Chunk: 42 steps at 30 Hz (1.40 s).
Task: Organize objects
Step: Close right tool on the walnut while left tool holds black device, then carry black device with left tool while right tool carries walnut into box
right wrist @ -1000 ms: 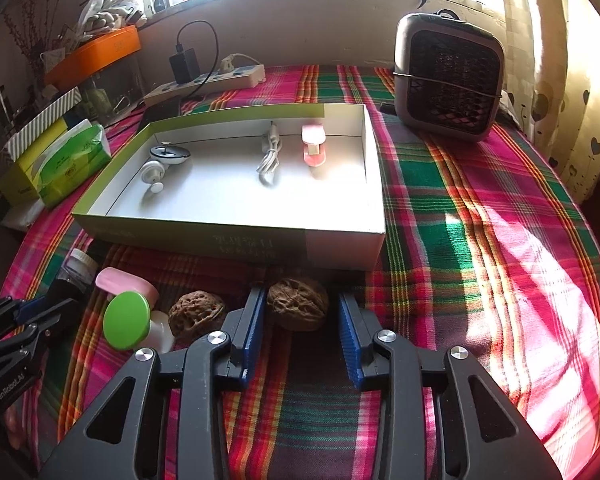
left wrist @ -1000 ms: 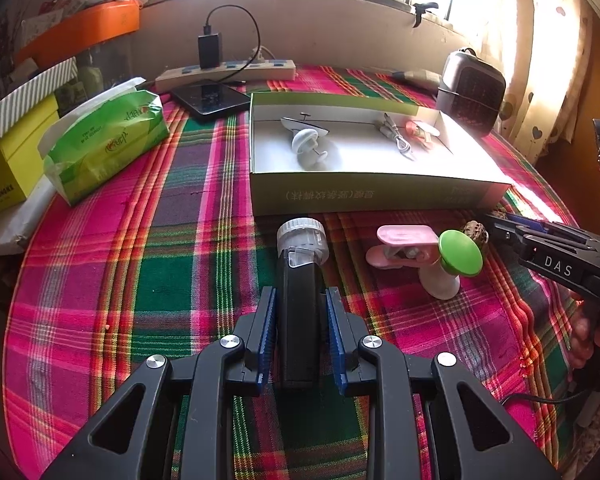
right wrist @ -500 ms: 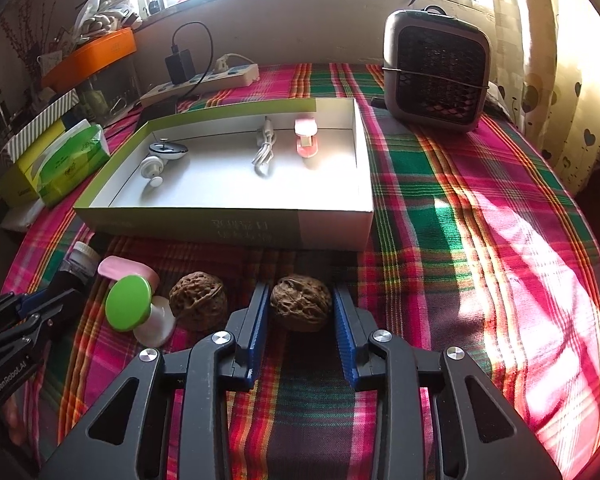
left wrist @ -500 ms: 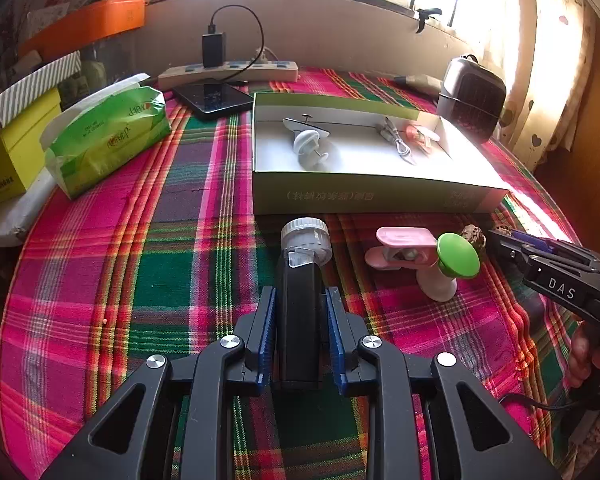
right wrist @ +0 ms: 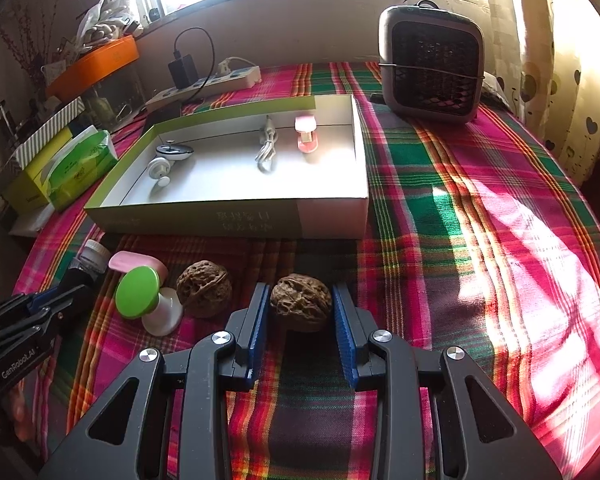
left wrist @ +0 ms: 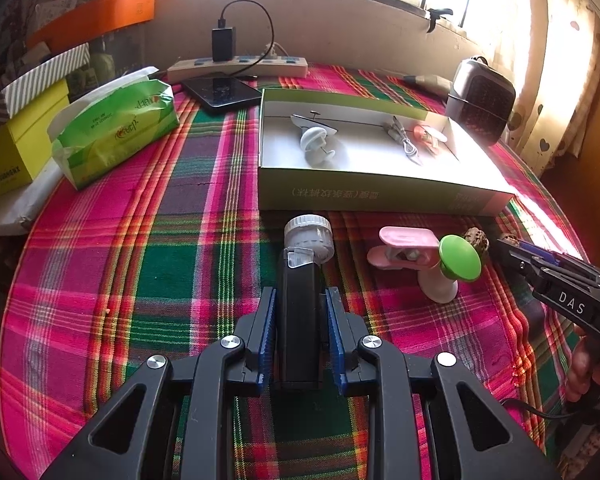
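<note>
My left gripper (left wrist: pixel 300 300) is shut on a black device with a white ribbed cap (left wrist: pixel 302 280), held low over the plaid cloth. My right gripper (right wrist: pixel 298 296) is shut on a brown walnut (right wrist: pixel 301 302); both blue pads touch its sides. A second walnut (right wrist: pixel 204 288) lies just left of it. A green-capped white knob (right wrist: pixel 140 296) and a pink clip (right wrist: pixel 134 262) sit between the grippers. The open green-and-white box (right wrist: pixel 236 222) holds a white hook, a cable and a pink clip.
A grey heater (right wrist: pixel 432 68) stands at the back right. A green tissue pack (left wrist: pixel 116 128), a yellow box (left wrist: pixel 16 152), a phone (left wrist: pixel 220 90) and a power strip (left wrist: pixel 236 66) lie at the back left.
The right gripper's fingers closed in onto the walnut. Both views rose and drew back slightly; the left gripper keeps hold of the black device.
</note>
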Motion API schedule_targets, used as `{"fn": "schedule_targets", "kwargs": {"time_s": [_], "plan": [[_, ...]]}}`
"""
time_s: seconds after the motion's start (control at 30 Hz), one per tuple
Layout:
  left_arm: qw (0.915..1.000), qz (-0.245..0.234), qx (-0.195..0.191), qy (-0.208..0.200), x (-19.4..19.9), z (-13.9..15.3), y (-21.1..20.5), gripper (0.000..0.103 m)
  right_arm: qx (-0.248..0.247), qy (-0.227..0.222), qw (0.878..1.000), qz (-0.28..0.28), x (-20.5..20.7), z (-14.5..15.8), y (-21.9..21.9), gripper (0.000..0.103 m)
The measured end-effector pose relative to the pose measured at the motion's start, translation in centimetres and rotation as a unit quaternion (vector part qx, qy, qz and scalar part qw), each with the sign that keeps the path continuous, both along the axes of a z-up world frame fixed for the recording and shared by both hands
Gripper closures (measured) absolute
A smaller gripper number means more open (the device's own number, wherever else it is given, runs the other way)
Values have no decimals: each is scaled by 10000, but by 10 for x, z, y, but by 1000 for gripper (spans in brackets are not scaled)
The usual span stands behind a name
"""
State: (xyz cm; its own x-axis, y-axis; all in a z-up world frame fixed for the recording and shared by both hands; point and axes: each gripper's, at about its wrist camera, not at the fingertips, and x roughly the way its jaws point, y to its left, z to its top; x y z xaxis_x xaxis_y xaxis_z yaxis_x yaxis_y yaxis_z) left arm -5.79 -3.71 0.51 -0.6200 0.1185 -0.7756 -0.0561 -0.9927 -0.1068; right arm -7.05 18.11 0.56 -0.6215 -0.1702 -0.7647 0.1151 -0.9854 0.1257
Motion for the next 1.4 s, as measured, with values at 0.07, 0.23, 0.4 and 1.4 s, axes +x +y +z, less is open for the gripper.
{"fn": "schedule_targets", "kwargs": {"time_s": [0.07, 0.23, 0.4, 1.4], "plan": [[10000, 31, 28, -2, 0, 0, 0, 81, -24, -1, 10000, 7, 1, 0, 1, 70], [10000, 13, 59, -8, 4, 0, 0, 81, -2, 2, 10000, -10, 5, 0, 0, 70], [10000, 32, 63, 19, 7, 4, -3, 81, -45, 18, 10000, -42, 9, 0, 0, 70], [9984, -425, 222, 310, -18, 43, 23, 81, -17, 320, 9994, 105, 1, 28, -4, 70]]}}
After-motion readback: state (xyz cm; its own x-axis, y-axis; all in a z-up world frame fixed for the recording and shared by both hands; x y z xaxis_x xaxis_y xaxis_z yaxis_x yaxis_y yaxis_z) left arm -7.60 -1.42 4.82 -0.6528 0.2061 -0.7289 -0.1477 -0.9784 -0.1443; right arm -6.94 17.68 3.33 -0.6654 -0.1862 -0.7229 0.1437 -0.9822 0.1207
